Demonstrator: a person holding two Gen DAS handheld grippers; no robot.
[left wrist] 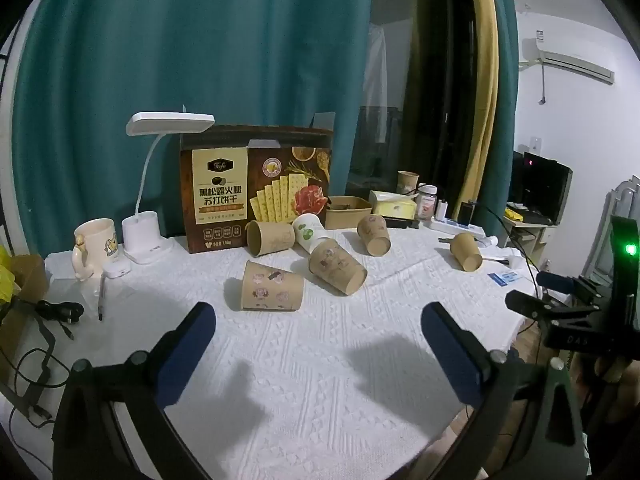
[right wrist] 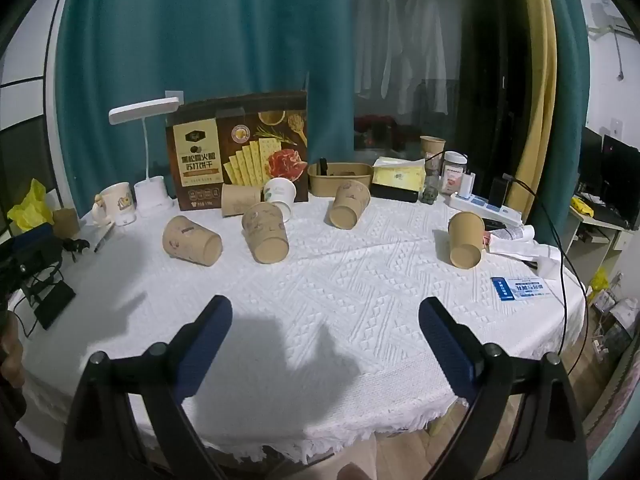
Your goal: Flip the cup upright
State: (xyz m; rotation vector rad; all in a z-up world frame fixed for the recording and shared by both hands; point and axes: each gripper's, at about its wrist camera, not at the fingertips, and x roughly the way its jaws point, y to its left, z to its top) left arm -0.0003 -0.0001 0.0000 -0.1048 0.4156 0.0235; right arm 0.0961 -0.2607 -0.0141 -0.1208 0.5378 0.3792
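Observation:
Several brown paper cups lie on their sides on the white tablecloth (left wrist: 320, 360). In the left wrist view the nearest one, a sticker-printed cup (left wrist: 272, 292), lies just beyond my left gripper (left wrist: 318, 314), which is open and holds nothing. Behind it lie another brown cup (left wrist: 338, 266) and a white cup (left wrist: 308, 232). A plain brown cup (right wrist: 466, 240) lies far right in the right wrist view, well ahead of my right gripper (right wrist: 326, 307), also open and holding nothing. Two more cups (right wrist: 192, 240) (right wrist: 266, 232) lie left of centre, bases towards me.
A cracker box (left wrist: 256, 188), a white desk lamp (left wrist: 144, 236) and a mug (left wrist: 96, 246) stand at the back left. A brown tray (right wrist: 340, 178), tissue box (right wrist: 398, 176), jar (right wrist: 454, 172) and power strip (right wrist: 480, 204) line the back right. Cables (left wrist: 44, 344) trail at the left edge.

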